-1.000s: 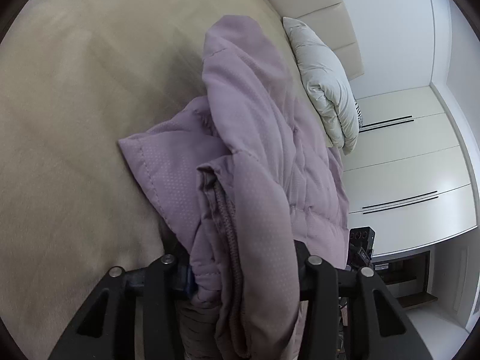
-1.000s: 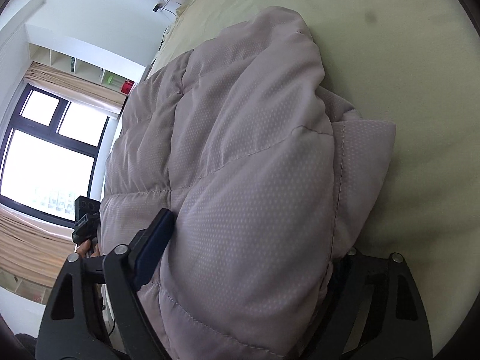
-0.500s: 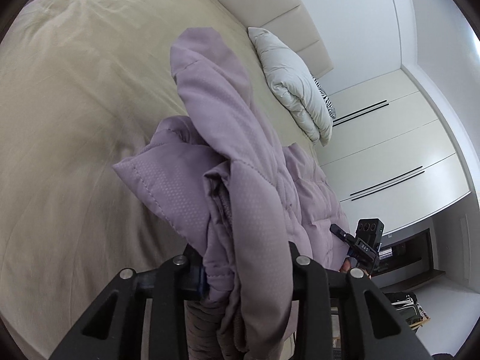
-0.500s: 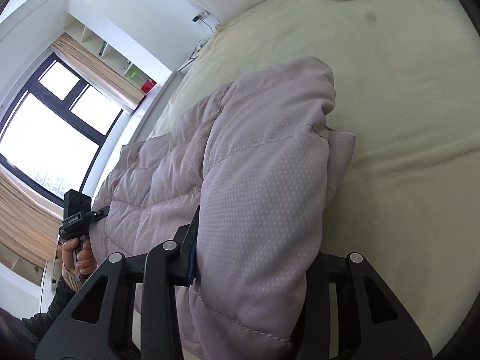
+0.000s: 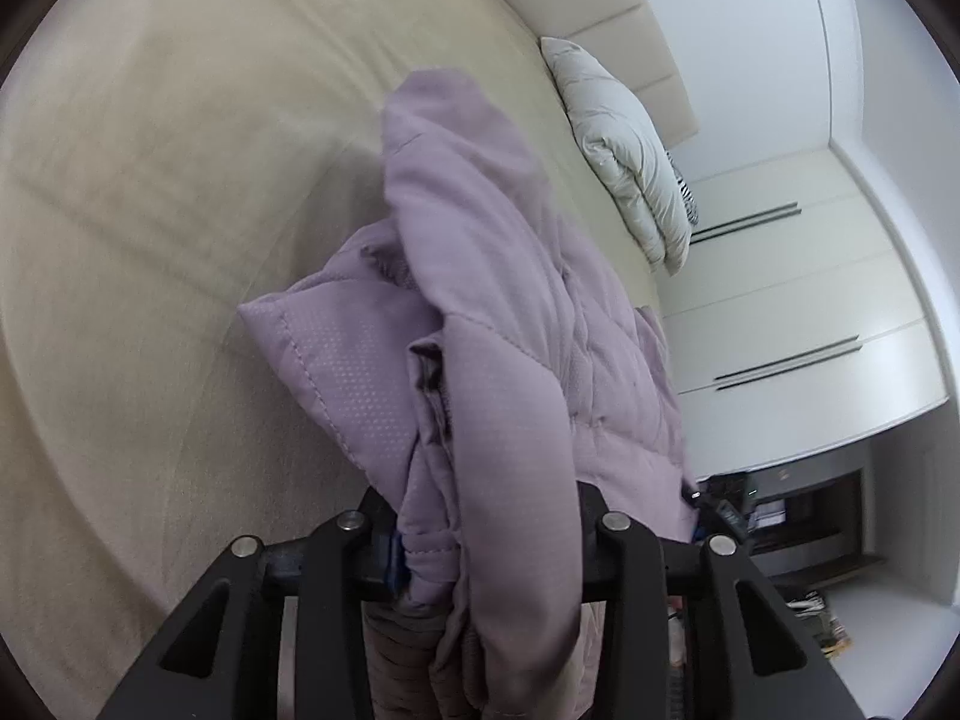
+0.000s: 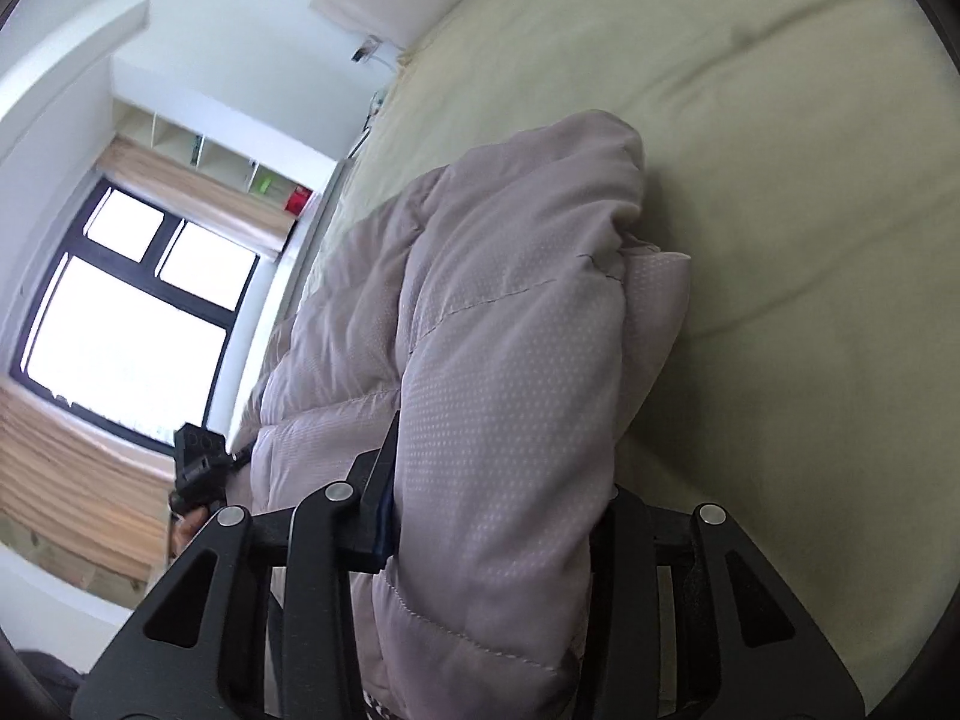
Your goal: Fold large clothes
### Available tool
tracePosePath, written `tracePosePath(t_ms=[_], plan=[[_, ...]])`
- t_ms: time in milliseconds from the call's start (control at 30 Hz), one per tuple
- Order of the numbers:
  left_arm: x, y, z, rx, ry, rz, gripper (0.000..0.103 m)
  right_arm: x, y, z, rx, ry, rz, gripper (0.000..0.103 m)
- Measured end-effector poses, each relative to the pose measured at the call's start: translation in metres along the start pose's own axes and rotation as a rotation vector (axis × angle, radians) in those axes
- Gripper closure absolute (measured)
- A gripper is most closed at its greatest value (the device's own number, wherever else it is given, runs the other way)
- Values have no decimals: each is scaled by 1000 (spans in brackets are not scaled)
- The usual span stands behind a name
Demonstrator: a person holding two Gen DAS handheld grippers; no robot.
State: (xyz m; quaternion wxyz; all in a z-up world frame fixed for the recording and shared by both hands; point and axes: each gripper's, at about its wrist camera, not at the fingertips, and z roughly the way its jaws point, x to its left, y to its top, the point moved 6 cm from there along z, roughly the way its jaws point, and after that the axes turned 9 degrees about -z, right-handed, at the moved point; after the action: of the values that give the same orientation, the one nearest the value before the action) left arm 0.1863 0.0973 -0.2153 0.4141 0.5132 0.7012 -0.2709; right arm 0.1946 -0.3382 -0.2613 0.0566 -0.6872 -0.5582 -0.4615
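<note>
The quilted jacket (image 5: 510, 324) is a pale lilac-mauve with a fine grid of tiny lighter dots across its panels and stitching in the same tone, and in the right wrist view it reads greyer and pinker. It lies on a plain pale yellow-beige bed sheet (image 5: 180, 192), near a cream-white puffy duvet (image 5: 630, 144) with a bit of black-and-white zebra stripe showing behind it. The wardrobe doors (image 5: 798, 312) are off-white with dark handle lines, the window frame (image 6: 180, 294) is black, and the curtains (image 6: 66, 468) are tan.
</note>
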Motion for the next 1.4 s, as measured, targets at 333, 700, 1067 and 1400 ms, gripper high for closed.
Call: tracePosePath(t_ms=[333,700,1067,1400], plan=[[25,-5,20,-8,-67,-40,55,-34,-21,36,-57,63,78,56],[44,-21,5,-40,-156,-64,52,-69,-32,8,-92,116,81,52],[42,-39,-129,-285,124,78,50,-71,-44,-117,-295,-186,88,45],[-96,-54,5,-136,223,440,50,109,-40,40,27,39,-207,45]])
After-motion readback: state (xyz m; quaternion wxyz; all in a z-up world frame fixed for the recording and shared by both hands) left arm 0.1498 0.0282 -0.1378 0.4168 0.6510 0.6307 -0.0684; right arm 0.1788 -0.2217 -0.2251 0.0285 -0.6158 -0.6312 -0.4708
